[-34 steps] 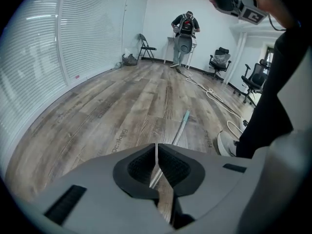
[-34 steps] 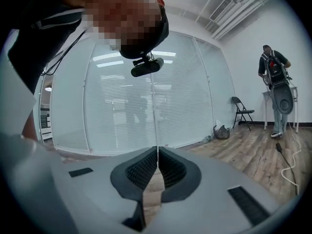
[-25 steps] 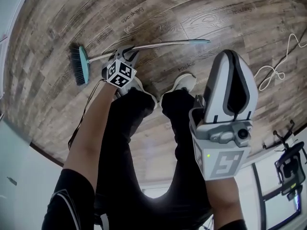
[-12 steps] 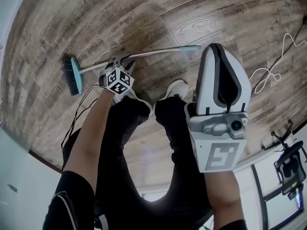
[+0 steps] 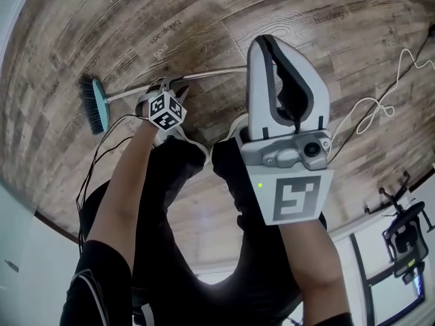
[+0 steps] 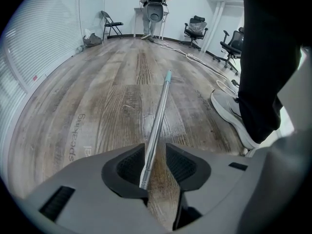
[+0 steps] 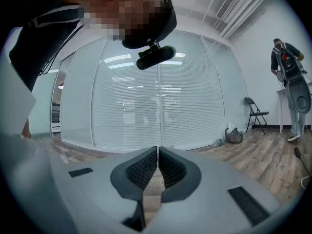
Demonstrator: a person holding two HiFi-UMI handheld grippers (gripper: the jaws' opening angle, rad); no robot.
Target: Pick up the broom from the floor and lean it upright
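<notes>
The broom with the teal brush head point(image 5: 93, 106) and silver metal handle point(image 5: 211, 74) lies flat on the wood-plank floor point(image 5: 306, 19), head at 9 o'clock and handle running toward 3 o'clock. The left gripper point(image 5: 173, 83) is lowered steeply over the handle so that it can be straddled for a pick-up. Its jaws have just been opening and stand spread, with the handle point(image 6: 157, 121) between them nearer the 9 o'clock pad. No clamping is seen.

The right gripper point(image 5: 262, 43) is held clear, jaws pressed together on nothing point(image 7: 157, 152), judged to be in reserve.

In the head view, the handle's far end is covered by the right gripper. The brush head is outside the left gripper view. Pad contact cannot be confirmed.
</notes>
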